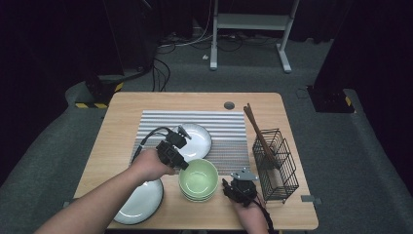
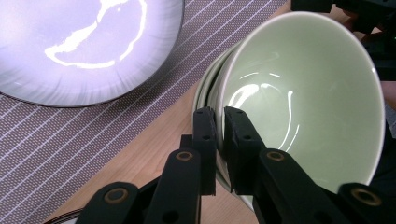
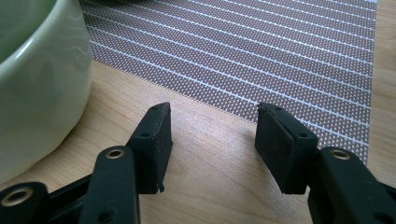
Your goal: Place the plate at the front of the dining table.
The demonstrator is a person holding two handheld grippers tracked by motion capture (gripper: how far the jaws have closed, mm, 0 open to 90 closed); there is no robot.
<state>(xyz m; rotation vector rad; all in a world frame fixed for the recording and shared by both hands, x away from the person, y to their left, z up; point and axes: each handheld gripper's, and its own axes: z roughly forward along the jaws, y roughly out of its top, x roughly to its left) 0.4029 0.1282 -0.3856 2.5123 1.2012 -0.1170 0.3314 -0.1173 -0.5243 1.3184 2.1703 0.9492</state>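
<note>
A stack of pale green bowls [image 1: 198,178] stands near the table's front, just below the striped placemat [image 1: 224,131]. My left gripper [image 1: 184,165] reaches it from the left. In the left gripper view its jaws [image 2: 220,123] are shut on the near rim of the top bowl [image 2: 303,84], one pad outside and one inside. My right gripper [image 1: 228,187] rests low to the right of the stack. Its jaws [image 3: 212,126] stand open over bare wood, with nothing between them and the bowl's wall [image 3: 37,84] to their left.
A white plate [image 1: 195,140] lies on the placemat behind the bowls, and another plate [image 1: 141,202] sits at the front left corner. A black wire rack [image 1: 277,165] holding brown wooden sticks [image 1: 258,134] stands at the right, close to my right gripper.
</note>
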